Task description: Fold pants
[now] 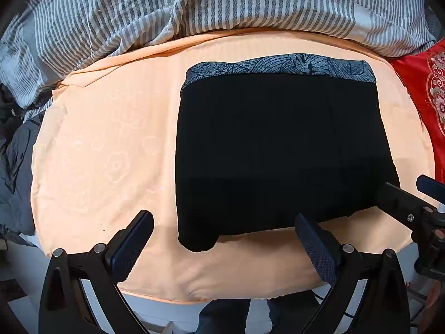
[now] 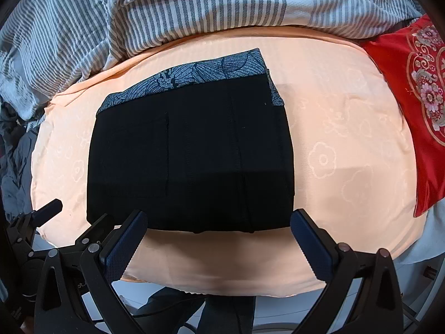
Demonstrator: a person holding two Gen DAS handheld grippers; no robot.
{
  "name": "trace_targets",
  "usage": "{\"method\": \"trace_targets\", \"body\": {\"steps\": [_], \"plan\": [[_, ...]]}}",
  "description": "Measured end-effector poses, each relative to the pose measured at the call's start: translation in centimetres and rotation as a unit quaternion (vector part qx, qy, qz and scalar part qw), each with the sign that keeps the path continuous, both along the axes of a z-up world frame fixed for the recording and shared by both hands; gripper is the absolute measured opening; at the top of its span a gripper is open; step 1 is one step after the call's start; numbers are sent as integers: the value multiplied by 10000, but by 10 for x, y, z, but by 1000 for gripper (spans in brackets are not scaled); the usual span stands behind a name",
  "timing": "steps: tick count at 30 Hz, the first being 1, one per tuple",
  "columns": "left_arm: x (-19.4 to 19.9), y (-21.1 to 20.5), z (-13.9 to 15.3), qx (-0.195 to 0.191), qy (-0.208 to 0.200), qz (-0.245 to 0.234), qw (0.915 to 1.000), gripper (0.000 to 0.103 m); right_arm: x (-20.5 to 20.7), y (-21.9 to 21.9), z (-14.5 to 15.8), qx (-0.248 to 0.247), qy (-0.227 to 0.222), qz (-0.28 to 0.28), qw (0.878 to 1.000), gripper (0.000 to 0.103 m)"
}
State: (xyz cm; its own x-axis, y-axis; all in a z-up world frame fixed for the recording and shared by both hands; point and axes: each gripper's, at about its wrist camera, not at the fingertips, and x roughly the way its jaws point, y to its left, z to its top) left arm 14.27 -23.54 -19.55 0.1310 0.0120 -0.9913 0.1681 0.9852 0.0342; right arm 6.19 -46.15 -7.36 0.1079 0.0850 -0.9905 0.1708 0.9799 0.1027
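Observation:
The black pants [image 1: 278, 150] lie folded into a compact rectangle on the peach bedsheet [image 1: 111, 144], with a grey-blue patterned band [image 1: 292, 65] along the far edge. They also show in the right wrist view [image 2: 189, 161]. My left gripper [image 1: 224, 235] is open and empty, just above the near edge of the pants. My right gripper [image 2: 218, 232] is open and empty at the pants' near edge. The right gripper shows at the right edge of the left wrist view [image 1: 411, 197]. The left gripper shows at the lower left of the right wrist view [image 2: 47, 222].
A grey-and-white striped duvet [image 1: 194, 8] is bunched along the far side of the bed. A red embroidered pillow [image 2: 417, 105] lies at the right. Dark clothing [image 1: 14, 153] is piled at the left. The bed's near edge [image 1: 222, 300] drops to the floor.

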Motion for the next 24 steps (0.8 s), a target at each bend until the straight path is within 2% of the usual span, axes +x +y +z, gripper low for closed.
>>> {"method": "trace_targets", "body": {"steps": [18, 24], "plan": [[2, 13, -2, 43, -50, 265, 9996, 101, 2, 3, -3, -47, 24, 69, 10000, 103], [1, 13, -2, -9, -59, 210, 9998, 101, 2, 2, -3, -52, 34, 61, 10000, 103]]}}
